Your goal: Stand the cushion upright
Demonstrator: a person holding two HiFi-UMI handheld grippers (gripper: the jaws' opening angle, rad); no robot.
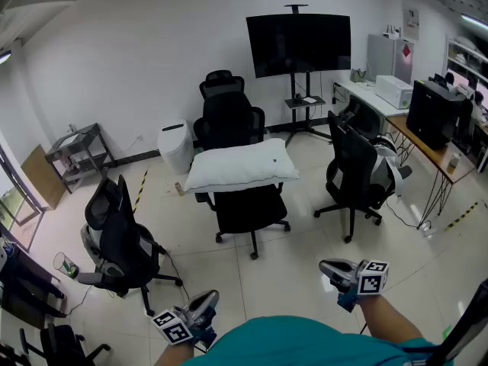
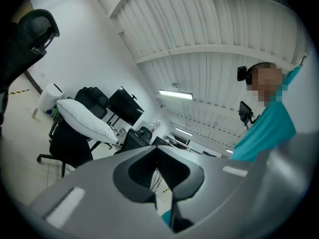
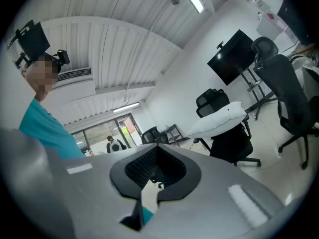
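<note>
The white cushion lies flat across the seat of a black office chair in the middle of the room. It also shows in the left gripper view as a cushion at the left, and in the right gripper view as a cushion at the right. My left gripper is low at the bottom left, far from the cushion, with its jaws closed on nothing. My right gripper hangs at the bottom right, also well short of the chair, shut and empty.
Several black office chairs stand around: one at the left, one at the right, one behind. A TV on a stand, a white bin, a metal cart and a desk line the walls.
</note>
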